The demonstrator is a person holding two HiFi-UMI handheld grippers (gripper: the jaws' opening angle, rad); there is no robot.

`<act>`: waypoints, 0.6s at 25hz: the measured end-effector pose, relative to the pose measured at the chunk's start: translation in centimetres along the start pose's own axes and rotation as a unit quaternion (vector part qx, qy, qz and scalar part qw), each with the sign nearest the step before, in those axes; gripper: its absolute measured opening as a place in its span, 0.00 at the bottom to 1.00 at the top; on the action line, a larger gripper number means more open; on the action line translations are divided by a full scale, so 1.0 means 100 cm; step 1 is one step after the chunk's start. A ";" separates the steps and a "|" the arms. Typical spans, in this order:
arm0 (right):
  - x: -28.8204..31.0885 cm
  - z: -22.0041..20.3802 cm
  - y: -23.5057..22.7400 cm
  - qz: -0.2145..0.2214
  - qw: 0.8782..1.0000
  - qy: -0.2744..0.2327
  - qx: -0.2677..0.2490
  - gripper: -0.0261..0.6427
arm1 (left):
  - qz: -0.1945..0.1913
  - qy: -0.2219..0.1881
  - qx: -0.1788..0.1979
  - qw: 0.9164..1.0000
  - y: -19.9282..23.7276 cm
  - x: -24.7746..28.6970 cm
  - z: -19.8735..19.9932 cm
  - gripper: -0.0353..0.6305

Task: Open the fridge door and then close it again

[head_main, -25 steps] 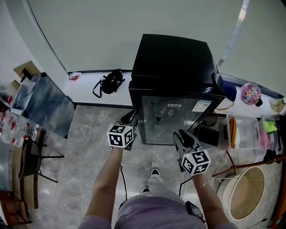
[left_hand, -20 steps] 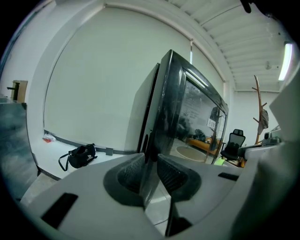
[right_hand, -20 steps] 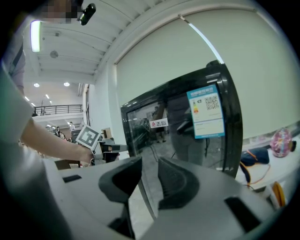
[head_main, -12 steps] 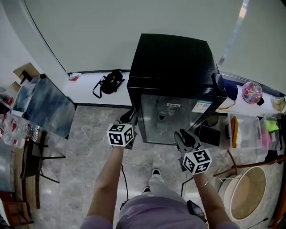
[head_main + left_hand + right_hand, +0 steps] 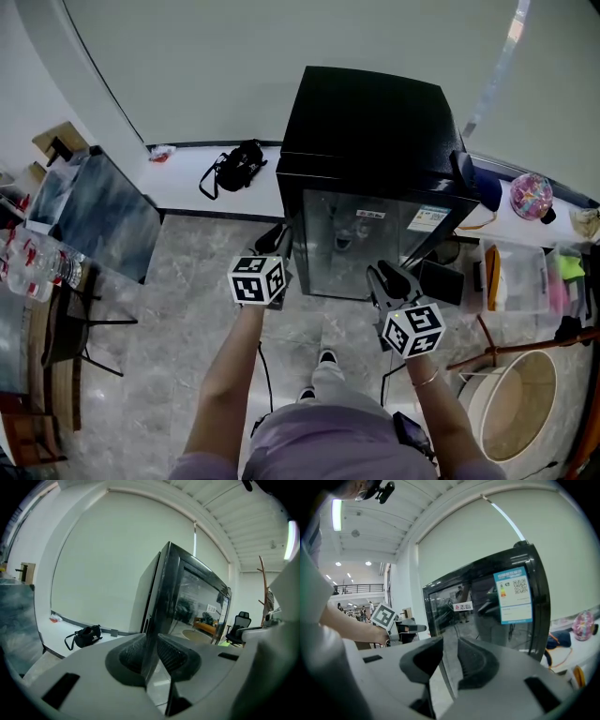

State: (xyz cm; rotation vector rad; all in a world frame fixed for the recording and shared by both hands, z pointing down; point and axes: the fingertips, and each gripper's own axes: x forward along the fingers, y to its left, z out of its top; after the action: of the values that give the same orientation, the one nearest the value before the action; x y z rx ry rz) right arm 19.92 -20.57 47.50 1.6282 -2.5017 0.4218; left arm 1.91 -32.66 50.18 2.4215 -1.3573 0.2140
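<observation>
pinching the fridge door (image 5: pixel 370 246) edge, left tongs (image 5: pixel 152 654); contents indistinct.

Grey marbled floor (image 5: pixel 187 319), black fridge (image 5: pixel 370 131) standing on it

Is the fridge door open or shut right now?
Looks shut: in the head view the fridge door lies flush under the top of the fridge, no gap showing. The left gripper pinches its left edge.
</observation>
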 end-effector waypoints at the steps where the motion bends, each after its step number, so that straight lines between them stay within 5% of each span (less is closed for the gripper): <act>1: 0.000 0.002 0.002 0.000 1.000 -0.001 -0.001 0.18 | 0.003 -0.001 0.001 1.000 0.001 -0.005 0.001 0.15; 15: 0.000 0.018 0.039 0.016 1.000 -0.018 -0.014 0.16 | 0.035 -0.025 0.006 0.999 0.002 -0.075 -0.004 0.06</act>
State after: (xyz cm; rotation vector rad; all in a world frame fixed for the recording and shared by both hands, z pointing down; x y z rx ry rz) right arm 16.43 -19.63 45.20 1.6012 -2.5506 0.3627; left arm -2.24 -26.69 48.31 2.4065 -1.4683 0.1819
